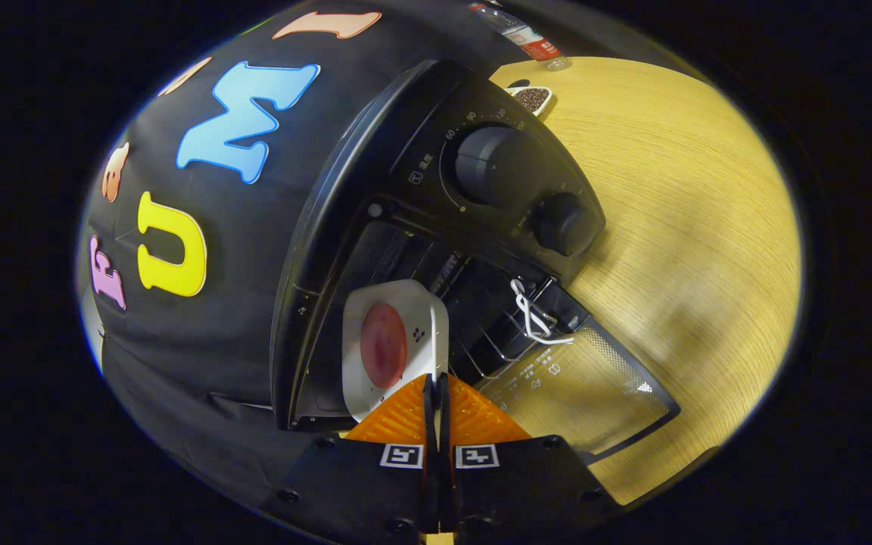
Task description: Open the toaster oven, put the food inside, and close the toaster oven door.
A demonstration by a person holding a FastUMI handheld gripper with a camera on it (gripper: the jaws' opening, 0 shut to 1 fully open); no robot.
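Note:
The black toaster oven [406, 151] appears tilted in my view, with its glass door [587, 386] swung fully open over the wooden table. My gripper [436, 384] is shut on the near rim of a white square plate [421, 318], its fingers pressed close together. A round red piece of food [383, 344] lies on the plate. The plate hangs in the oven's mouth, beside the wire rack [496, 337]. A white cord loop [534, 318] hangs at the door's edge, just beyond the fingers.
Two round knobs [485, 163] [561, 223] sit on the oven's control panel. The wooden table [693, 227] spreads past the oven. A small dish of dark seeds [533, 97] and a plastic bottle [519, 30] stand behind the oven.

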